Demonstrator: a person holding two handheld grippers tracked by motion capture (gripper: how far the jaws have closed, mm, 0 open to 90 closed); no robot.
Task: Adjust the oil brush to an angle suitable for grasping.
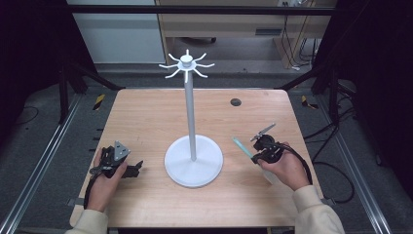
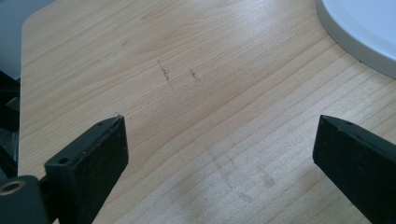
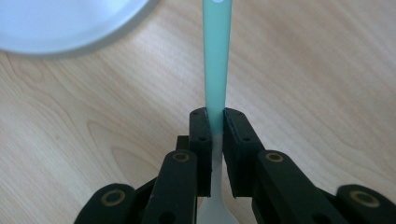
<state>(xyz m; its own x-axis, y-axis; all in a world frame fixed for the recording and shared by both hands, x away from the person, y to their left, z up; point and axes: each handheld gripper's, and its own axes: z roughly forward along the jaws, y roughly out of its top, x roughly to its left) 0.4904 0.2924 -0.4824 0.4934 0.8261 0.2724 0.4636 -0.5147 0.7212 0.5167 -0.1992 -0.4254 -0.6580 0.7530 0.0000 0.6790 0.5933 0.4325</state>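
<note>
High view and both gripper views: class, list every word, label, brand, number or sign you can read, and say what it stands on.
None: no readable text in any view.
The white hook stand, the teal utensil handle clamped in the right tool, the open left tool and the wooden table bear no lettering.
The faint dark scuffs on the wood are marks, not writing.

High view: above the counter's (image 1: 146,117) near edge, facing forward and down.
Tool views: close, low over wood.
Shared: stand base (image 1: 194,168) rim.
</note>
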